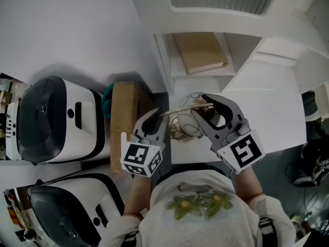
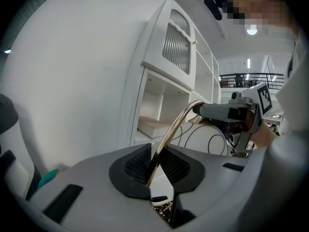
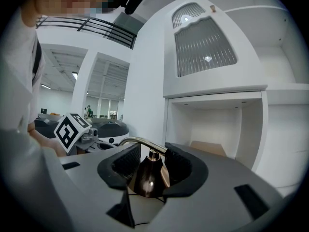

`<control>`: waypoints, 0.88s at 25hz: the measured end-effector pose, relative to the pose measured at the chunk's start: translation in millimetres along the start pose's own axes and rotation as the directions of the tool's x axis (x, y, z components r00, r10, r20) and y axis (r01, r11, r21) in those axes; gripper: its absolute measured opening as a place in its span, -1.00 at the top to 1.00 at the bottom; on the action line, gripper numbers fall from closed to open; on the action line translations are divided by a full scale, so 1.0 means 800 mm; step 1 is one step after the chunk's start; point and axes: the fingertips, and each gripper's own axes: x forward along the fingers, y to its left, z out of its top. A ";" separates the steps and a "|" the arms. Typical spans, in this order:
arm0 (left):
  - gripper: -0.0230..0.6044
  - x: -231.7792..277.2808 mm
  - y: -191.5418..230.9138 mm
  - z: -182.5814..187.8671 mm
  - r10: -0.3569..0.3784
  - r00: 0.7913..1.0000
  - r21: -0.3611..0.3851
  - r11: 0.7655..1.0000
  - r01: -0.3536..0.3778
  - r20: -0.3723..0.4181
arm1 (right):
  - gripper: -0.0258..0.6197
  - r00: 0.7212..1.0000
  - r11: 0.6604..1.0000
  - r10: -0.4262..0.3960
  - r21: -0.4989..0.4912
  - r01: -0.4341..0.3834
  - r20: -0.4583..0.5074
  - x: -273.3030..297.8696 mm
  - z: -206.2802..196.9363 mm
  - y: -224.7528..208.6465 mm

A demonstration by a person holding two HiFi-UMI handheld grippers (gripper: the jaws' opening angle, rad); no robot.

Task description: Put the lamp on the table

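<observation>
Mid-carry, my left tongs (image 1: pixel 154 116) gripped the lamp (image 1: pixel 187 107) by its arm and my right tongs (image 1: pixel 203 103) by its shade; next I judged it needed level lowering onto the table (image 1: pixel 264 109) beneath them.

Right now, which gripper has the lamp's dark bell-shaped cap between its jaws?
The right gripper: its jaws grip the dark bell-shaped cap, whereas the left gripper clamps the curved brass arm.
</observation>
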 end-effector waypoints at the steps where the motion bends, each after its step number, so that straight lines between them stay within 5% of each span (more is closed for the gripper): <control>1: 0.70 -0.001 0.000 0.000 0.001 1.000 0.001 1.000 -0.001 0.000 | 0.39 1.000 1.000 0.000 -0.001 0.000 0.000 0.000 0.000 0.001; 14: 0.69 -0.007 -0.005 -0.006 -0.006 1.000 -0.018 1.000 0.006 0.011 | 0.39 1.000 0.999 -0.029 -0.039 0.029 -0.004 -0.008 -0.003 0.011; 22: 0.67 -0.019 -0.007 -0.006 0.003 1.000 -0.031 1.000 -0.003 0.022 | 0.35 0.991 0.991 -0.135 -0.002 0.135 -0.006 -0.015 -0.005 0.012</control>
